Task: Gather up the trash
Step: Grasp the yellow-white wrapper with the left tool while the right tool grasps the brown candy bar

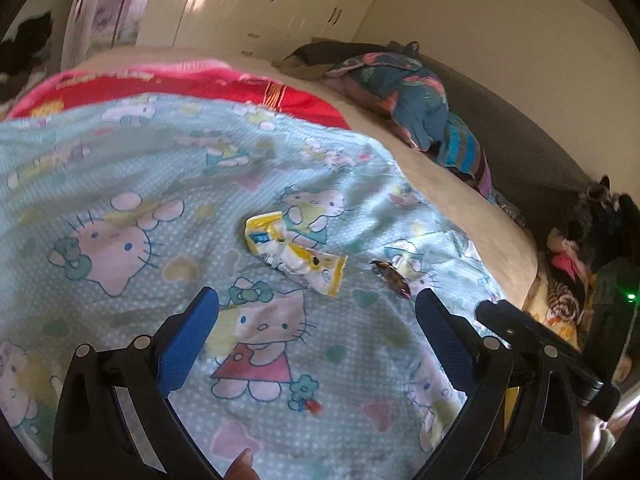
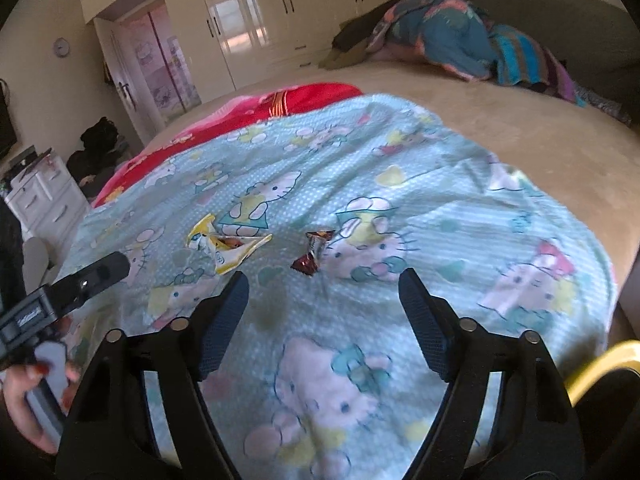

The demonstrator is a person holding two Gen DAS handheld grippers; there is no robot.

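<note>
On the cartoon bedsheet (image 2: 460, 216), 2 wrappers (image 2: 310, 254) lie beyond both grippers' wide, empty jaws.

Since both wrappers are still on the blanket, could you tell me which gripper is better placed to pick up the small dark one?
Probably the right gripper: the dark wrapper lies just ahead between its open fingers. From the left gripper, it sits off to the right, with the yellow wrapper more directly ahead.
</note>
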